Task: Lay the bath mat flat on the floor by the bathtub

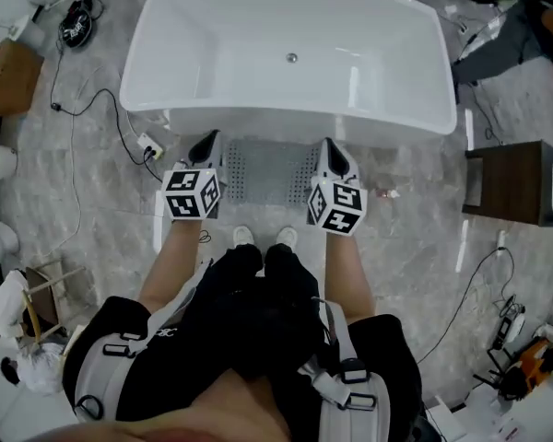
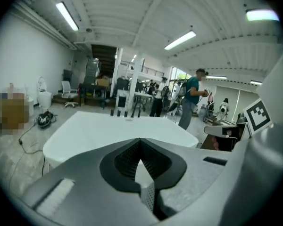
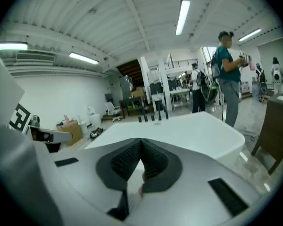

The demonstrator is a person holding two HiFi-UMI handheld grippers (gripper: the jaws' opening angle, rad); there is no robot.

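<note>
A grey perforated bath mat spans between my two grippers, just in front of the white bathtub. My left gripper is shut on the mat's left edge, and a strip of the mat shows pinched between its jaws. My right gripper is shut on the right edge, where a pale bit of the mat shows between its jaws. Both grippers point at the tub, whose rim fills each gripper view. Whether the mat touches the floor cannot be told.
A power strip with a black cable lies on the floor left of the tub. A dark brown side table stands at the right. My feet are just behind the mat. A person in a teal shirt stands beyond the tub.
</note>
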